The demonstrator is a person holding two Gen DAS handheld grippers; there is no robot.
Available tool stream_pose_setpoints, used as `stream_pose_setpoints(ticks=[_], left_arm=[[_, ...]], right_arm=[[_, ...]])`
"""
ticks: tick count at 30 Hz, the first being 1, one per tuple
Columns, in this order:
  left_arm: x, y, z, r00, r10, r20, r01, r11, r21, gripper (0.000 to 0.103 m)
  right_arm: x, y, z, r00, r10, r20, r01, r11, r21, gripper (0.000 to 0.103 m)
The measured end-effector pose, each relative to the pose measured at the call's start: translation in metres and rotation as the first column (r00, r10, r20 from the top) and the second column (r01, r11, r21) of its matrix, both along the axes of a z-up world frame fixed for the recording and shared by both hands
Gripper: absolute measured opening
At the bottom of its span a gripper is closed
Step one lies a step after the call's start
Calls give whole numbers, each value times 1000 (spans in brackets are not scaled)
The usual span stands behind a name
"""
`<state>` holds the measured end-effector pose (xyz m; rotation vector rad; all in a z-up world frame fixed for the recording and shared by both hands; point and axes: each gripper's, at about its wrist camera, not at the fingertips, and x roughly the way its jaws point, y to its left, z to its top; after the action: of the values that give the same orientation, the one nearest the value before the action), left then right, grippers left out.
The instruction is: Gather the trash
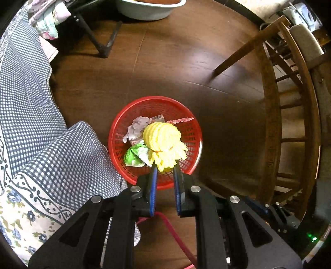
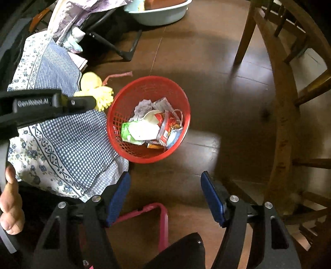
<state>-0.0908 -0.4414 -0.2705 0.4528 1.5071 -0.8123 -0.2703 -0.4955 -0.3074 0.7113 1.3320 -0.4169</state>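
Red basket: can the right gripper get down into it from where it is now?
Probably yes. The right gripper is open and empty, with bare floor between it and the red basket. The left gripper, holding the yellow yarn bundle, may crowd it.

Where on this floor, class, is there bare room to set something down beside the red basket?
Bare floor lies between the red basket and the wooden chair, and between basket and basin. Crowded: the checked cloth on the basket's other side; the basket itself holds wrappers.
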Motion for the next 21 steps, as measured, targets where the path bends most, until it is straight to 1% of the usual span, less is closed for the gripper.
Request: stream_pose_setpoints(ticks=[1,4,6,9,12,13,14,16,17,18,19,21], left_arm=[[-1,-1,-1,1000,-2,-1,2,1000,3,19],[-4,-3,-6,1000,-10,-20,10,1000,14,21],[-6,-4,-8,1000,-14,-27,15,1000,24,21],[-8,-4,-11,999,-14,-33,15,999,39,22],[-8,-5,-10,1000,-13,-29,14,999,35,23],[-8,-5,-9,1000,-12,-27,13,999,32,26],[-8,-6,-7,1000,-12,-25,13,1000,27,30],[-7,-5,-3,1000,-7,-15,7,1000,16,59],[-6,-5,0,1000,-3,-6,3,1000,7,66],[-6,-5,4,1000,3,5,-3,1000,-4,83],[-5,-5,8,1000,12,15,-11,1000,-14,93],[-3,-5,13,999,21,32,-20,999,-32,95]], right_arm=[[1,1,0,1000,3,-1,-3,1000,1,69],[2,1,0,1000,4,0,-4,1000,-3,71],[2,1,2,1000,-1,1,1,1000,-11,77],[1,0,2,1000,-5,5,5,1000,-10,77],[2,1,3,1000,1,9,-1,1000,-9,77],[3,1,4,1000,3,9,-3,1000,-9,77],[2,1,4,1000,5,9,-5,1000,-9,77],[3,2,4,1000,8,9,-8,1000,-8,77],[3,2,4,1000,8,8,-8,1000,-7,77],[3,2,4,1000,9,9,-9,1000,-6,77],[3,1,4,1000,8,9,-8,1000,-6,77],[3,1,4,1000,8,9,-8,1000,-5,77]])
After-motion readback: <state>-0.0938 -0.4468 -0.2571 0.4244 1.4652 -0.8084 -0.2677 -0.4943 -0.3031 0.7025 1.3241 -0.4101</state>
